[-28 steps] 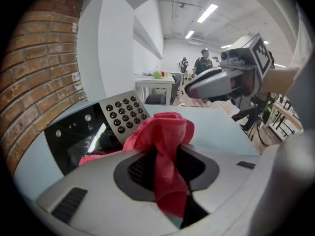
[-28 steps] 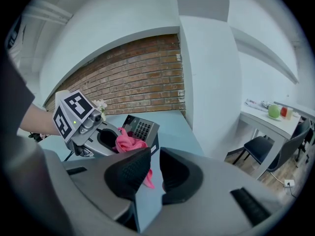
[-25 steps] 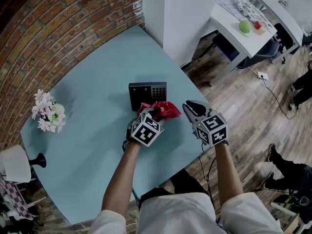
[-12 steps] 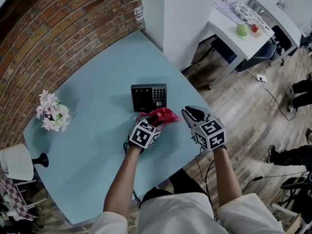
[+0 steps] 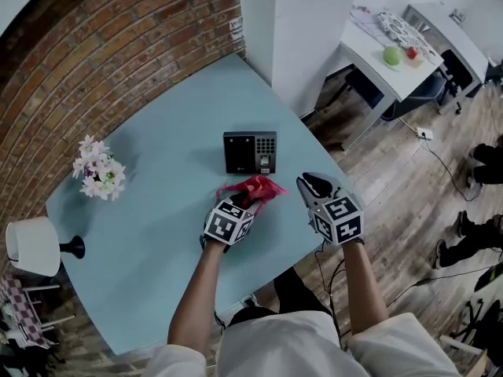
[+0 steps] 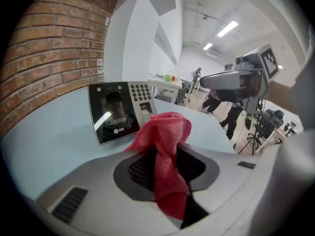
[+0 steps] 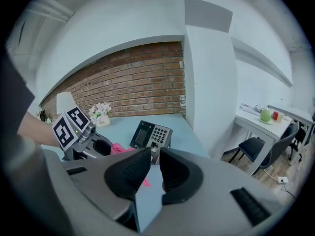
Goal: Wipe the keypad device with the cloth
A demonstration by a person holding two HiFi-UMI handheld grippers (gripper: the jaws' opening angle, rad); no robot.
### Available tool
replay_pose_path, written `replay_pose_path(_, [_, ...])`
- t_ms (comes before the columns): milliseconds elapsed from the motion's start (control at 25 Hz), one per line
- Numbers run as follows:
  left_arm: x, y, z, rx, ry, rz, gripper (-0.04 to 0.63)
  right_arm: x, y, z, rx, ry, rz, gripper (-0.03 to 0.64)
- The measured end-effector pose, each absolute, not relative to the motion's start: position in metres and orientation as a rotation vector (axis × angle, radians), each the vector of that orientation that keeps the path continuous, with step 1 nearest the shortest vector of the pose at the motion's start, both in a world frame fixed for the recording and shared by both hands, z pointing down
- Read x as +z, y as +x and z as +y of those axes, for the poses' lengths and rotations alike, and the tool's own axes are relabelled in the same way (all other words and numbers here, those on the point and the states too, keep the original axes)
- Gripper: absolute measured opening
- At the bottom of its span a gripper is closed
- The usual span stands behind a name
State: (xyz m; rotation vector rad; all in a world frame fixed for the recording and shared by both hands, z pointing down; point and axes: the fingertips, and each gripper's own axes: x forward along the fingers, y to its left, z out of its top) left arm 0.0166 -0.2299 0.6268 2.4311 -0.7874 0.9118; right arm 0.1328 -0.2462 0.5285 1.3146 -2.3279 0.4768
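A black keypad device stands propped upright on the light blue table. In the left gripper view the keypad device faces me with its screen and keys. My left gripper is shut on a red cloth, just short of the device's front. The cloth bunches up between the jaws and hangs down. My right gripper hovers to the right of the cloth near the table's edge, jaws almost together with nothing in them. From the right gripper the device shows ahead.
A pot of pale flowers and a white lamp stand at the table's left. A brick wall and a white pillar bound the far side. Beyond the right edge lie wood floor and a white desk with a green apple.
My left gripper has drawn back a little from the keypad device with the cloth still in it. The right gripper has stayed about where it was.
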Motion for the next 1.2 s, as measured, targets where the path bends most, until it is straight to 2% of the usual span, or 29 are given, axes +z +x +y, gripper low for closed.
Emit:
replay_pose_path(520, [0.543,-0.036,-0.178,0.752,2.537,-0.973,0.146,0.466,0.11,-0.184,0.374,1.398,-2.335,0.08])
replay_pose_path(600, [0.529,-0.043,-0.166,0.723,2.557,-1.001,0.146,0.459,0.104,-0.174,0.351,1.403,-2.332,0.029])
replay_pose_path(1040, [0.453,-0.082,-0.096,0.54,2.664,-1.141,0.146,0.402,0.075,-0.097,0.225,1.467,-2.369,0.027])
replay_pose_path(1080, [0.445,-0.086,-0.089,0.522,2.673,-1.154,0.146,0.397,0.073,-0.089,0.219,1.475,-2.378,0.006])
replay_pose_path(1200, [0.425,-0.095,-0.069,0.484,2.697,-1.19,0.144,0.382,0.066,-0.068,0.2,1.482,-2.404,0.006])
